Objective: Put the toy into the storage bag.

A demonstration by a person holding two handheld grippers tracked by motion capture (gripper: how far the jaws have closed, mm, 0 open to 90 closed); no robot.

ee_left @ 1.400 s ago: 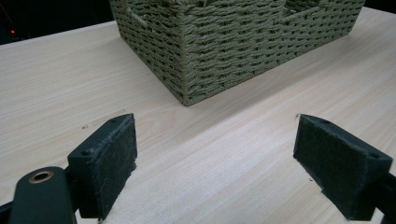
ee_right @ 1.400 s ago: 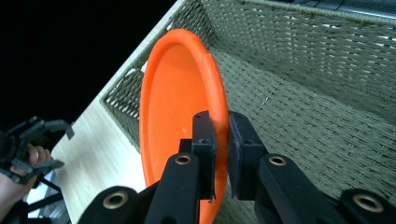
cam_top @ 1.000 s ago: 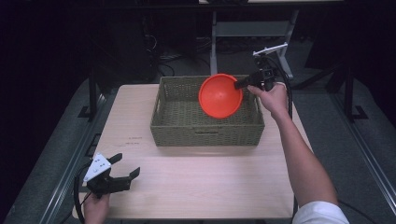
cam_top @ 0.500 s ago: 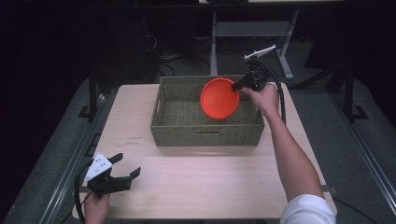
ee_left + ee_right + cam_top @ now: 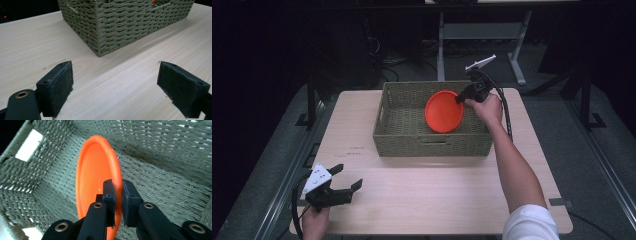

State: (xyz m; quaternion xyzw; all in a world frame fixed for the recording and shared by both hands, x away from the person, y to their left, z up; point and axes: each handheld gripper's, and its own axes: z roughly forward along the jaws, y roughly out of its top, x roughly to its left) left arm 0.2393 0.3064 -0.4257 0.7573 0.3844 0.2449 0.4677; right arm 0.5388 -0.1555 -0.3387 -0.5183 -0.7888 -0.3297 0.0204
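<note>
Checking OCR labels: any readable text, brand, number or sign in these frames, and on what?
No readable text anywhere.
Table: small dark marks left of the basket, too small to read.
Orange plate, shut in the right gripper: plain.
Left gripper: no lettering seen.

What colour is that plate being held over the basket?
Bright orange; the plate shows best in the right gripper view.

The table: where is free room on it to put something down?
Bare wood lies on the table between the basket and the near edge, right of the left claw. A strip left of the basket is free too. It is crowded inside the basket, where the right claw grips the orange plate.
</note>
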